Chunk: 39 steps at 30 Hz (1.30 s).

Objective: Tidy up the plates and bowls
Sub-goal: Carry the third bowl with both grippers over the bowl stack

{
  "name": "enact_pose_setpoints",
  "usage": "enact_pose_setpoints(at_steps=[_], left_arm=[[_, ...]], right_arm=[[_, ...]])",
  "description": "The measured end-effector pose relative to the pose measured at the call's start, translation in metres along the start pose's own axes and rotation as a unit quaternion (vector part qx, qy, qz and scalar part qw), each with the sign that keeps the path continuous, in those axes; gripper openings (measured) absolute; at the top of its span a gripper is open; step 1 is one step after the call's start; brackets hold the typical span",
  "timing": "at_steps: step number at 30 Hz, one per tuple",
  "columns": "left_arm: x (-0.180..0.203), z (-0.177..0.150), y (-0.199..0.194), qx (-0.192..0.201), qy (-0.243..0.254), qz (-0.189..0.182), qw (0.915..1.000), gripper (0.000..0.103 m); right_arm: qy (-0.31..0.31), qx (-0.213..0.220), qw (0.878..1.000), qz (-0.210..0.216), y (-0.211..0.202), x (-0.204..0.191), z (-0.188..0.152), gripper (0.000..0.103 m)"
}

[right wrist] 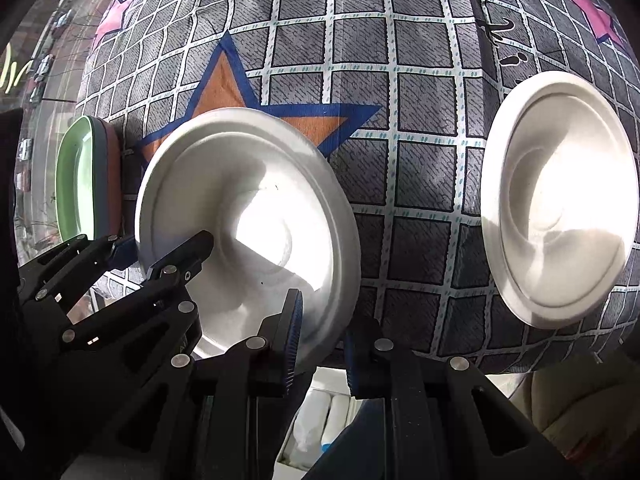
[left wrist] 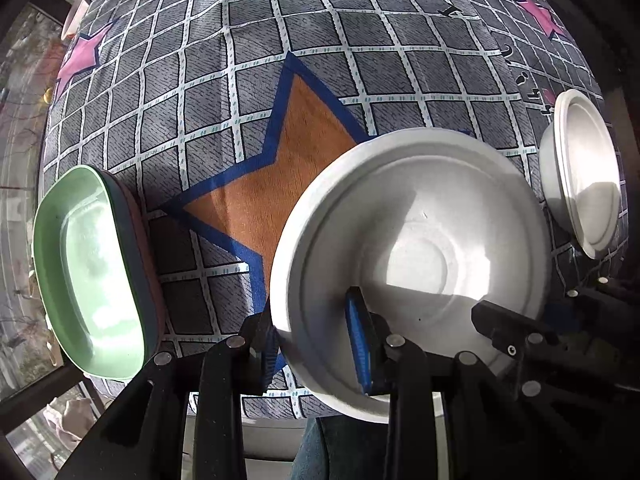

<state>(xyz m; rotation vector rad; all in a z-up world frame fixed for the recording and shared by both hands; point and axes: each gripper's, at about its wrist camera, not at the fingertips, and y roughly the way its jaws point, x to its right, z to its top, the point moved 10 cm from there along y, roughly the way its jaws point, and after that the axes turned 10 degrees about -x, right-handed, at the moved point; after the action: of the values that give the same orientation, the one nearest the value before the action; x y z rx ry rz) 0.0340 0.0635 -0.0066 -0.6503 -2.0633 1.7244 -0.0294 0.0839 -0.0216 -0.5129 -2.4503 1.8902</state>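
a large white bowl (left wrist: 416, 240) is held at its near rim by both grippers above a grey checked tablecloth (left wrist: 280, 40) printed with an orange star (left wrist: 288, 152). the left gripper (left wrist: 316, 344) is closed on the bowl's near-left rim: one blue-padded finger (left wrist: 360, 344) is pressed against the inside wall, while the other is set against the outside, with the rim pinched between them. the right gripper (right wrist: 320, 344) is clamped narrowly on the near-right rim, one blue pad (right wrist: 294, 336) being laid on the inner wall and its partner on the outer side; actual contact on the outer side is probably made, though that pad is partly hidden behind the rim. in the right wrist view the left gripper's black fingers are seen at the bowl's left edge. a second white bowl (right wrist: 560, 200) is found well apart to the right, near the table's edge. at the far left, a green rectangular dish (left wrist: 88, 272) is stacked on darker dishes (left wrist: 150, 280).
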Motion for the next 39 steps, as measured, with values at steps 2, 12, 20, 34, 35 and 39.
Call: enact_pose_setpoints(at_steps=[2, 12, 20, 34, 35, 39], left_arm=[[0.000, 0.001, -0.005, 0.004, 0.003, 0.002, 1.0000, 0.034], [0.011, 0.016, -0.038, 0.028, 0.017, 0.006, 0.9994, 0.034], [0.034, 0.044, -0.070, 0.049, 0.035, 0.006, 0.9981, 0.034], [0.126, 0.081, -0.094, 0.064, 0.099, -0.002, 0.9930, 0.034], [0.132, 0.083, -0.094, 0.063, 0.101, -0.002, 0.9929, 0.034], [0.149, 0.091, -0.084, 0.050, 0.103, -0.004, 0.9934, 0.034]], right_arm=[[-0.005, 0.006, 1.000, -0.003, -0.006, -0.002, -0.001, 0.019], [0.003, 0.039, 0.999, 0.001, -0.044, 0.009, -0.006, 0.019], [0.035, 0.067, 0.997, 0.015, -0.076, 0.037, -0.011, 0.019], [0.124, 0.102, 0.987, 0.027, -0.121, 0.142, -0.020, 0.019], [0.128, 0.101, 0.986, 0.027, -0.123, 0.152, -0.023, 0.019], [0.143, 0.095, 0.985, 0.027, -0.117, 0.168, -0.022, 0.019]])
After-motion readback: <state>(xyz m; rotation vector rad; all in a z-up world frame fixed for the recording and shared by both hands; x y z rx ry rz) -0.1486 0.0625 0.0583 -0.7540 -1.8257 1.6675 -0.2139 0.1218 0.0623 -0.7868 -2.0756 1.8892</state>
